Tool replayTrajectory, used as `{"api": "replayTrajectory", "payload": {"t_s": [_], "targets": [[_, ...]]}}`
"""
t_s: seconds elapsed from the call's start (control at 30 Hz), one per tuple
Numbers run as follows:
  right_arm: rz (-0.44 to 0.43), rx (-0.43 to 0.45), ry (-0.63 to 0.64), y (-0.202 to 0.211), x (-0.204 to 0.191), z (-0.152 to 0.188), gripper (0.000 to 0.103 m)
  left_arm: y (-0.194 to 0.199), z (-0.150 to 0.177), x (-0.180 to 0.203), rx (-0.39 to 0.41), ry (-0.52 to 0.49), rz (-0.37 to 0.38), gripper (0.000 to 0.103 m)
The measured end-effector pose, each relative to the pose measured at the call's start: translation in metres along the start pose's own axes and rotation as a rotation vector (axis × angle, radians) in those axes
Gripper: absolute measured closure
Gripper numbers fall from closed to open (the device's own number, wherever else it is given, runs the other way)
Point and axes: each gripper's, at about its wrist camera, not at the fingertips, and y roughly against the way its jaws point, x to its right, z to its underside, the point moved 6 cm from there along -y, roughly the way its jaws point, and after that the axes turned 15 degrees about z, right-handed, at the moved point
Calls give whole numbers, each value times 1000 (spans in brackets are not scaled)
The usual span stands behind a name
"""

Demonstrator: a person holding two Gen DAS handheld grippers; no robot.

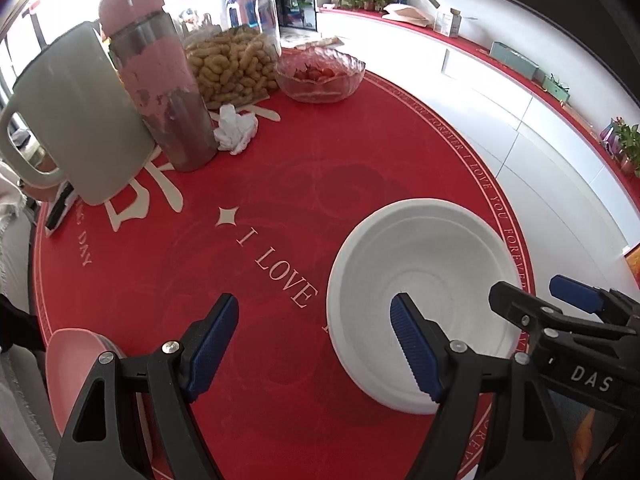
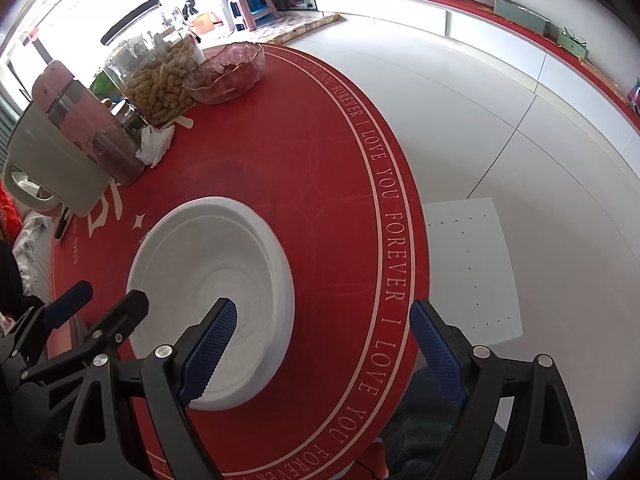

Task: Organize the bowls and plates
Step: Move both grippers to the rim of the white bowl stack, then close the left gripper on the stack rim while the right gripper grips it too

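White bowl (image 1: 424, 300) sat empty and upright on the red round worktop (image 1: 248, 264), close to the edge with the "I LOVE YOU FOREVER" lettering. Both claws hung over it from opposite sides. The left claw (image 1: 316, 344) was spread wide with nothing pinched: its right finger hovered over the inside of the bowl, its left finger was out over bare red cloth, so the bowl's near-left rim fell between them. I couldn't tell if that finger actually touched the bowl. The right claw (image 2: 324, 344) was spread too, also gripping nothing; its left finger sat over the bowl's inside and its right finger was past the worktop's edge, over the pale floor. From the left wrist view you could see the right claw poking in at the bowl's right side.

A pink dish (image 1: 80, 364) peeked out at the lower left, partly behind the left claw.

Further back, well apart from the bowl, was a cluster: a grey-green mug (image 1: 76, 120), a pink and steel bottle (image 1: 160, 80), a crumpled white tissue (image 1: 236, 128), a big clear jar of peanuts (image 1: 232, 60), and a glass bowl (image 1: 320, 74) with something red in it.
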Motion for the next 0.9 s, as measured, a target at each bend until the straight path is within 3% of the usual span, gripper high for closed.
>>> {"api": "replayTrajectory", "payload": {"t_s": [0.43, 0.9], "targets": [[31, -40, 39, -18, -4, 0, 14, -27, 4, -9, -93, 42, 9, 22], [74, -50, 73, -31, -9, 2, 14, -42, 7, -12, -133, 43, -2, 22]]}}
